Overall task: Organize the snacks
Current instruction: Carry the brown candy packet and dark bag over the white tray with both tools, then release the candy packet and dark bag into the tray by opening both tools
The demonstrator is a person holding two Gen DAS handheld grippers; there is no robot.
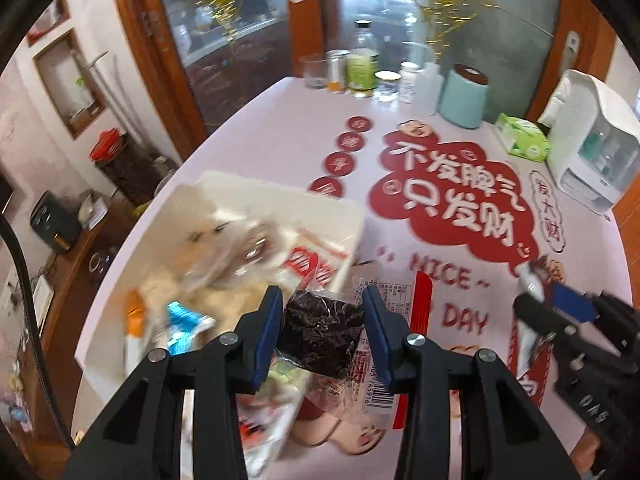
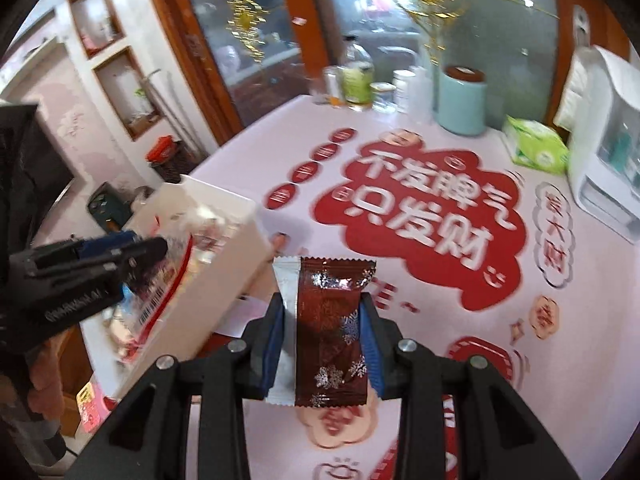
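Right gripper clamps the brown snack packet upright.

At the far edge of the surface stand a glass, a can, a green-labelled bottle and a mint canister with a brown lid. Near its right edge lie a green tissue pack and a white dispenser. Behind are wood-framed glass doors.
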